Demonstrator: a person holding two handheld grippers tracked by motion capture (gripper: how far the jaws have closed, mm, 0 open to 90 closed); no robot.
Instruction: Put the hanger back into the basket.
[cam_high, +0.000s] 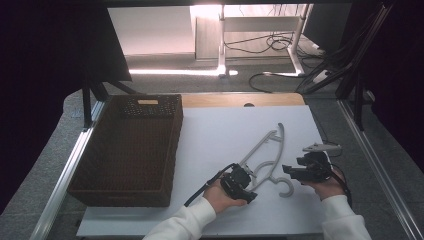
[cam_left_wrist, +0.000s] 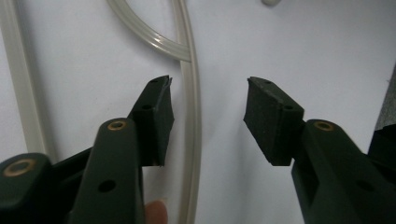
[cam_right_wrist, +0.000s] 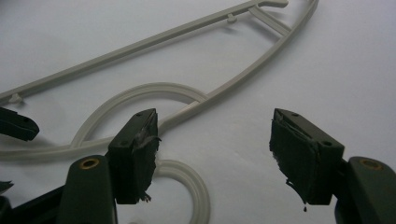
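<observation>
Both tongs part-open, gripping nothing. Hanger (cam_high: 265, 157) flat on bench (cam_high: 220, 135) by basket (cam_high: 130, 150); L tongs (cam_left_wrist: 210, 109) straddle its bar, R tongs (cam_right_wrist: 212, 135) near hook. Next, I'd judge: L shuts on bar, then lift.

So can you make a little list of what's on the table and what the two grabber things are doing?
table: white top
hanger: pale grey plastic, lying flat on the table, hook toward the person
basket: dark brown wicker, at the left of the table
left gripper: jaws open, one bar of the hanger between them, pads not pressing on it
right gripper: jaws open, hovering by the hanger's hook, nothing held
hands: one on each gripper, white sleeves
</observation>
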